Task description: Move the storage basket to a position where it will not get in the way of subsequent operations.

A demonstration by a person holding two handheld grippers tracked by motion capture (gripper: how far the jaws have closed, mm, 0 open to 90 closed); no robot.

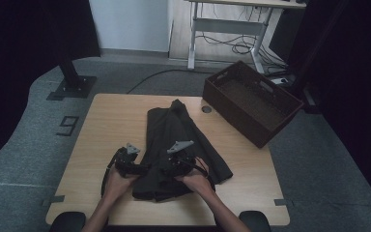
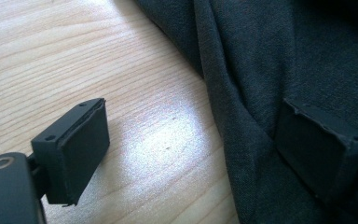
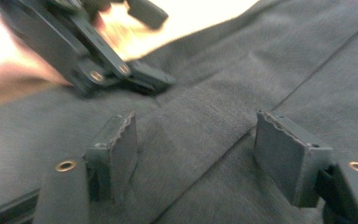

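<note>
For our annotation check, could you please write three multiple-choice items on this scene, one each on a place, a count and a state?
1. Where is the brown basket?
A. far right corner of the table
B. near left corner
C. on the floor

2. How many baskets stand on the table?
A. three
B. two
C. one

3. How is the left tool?
A. shut on the cloth
B. open, astride the edge of the dark garment
C. shut on nothing

Key: 1 A, it overhangs that corner; 2 C, a single basket is there; 3 B, one jaw is over wood, the other over cloth.
</note>
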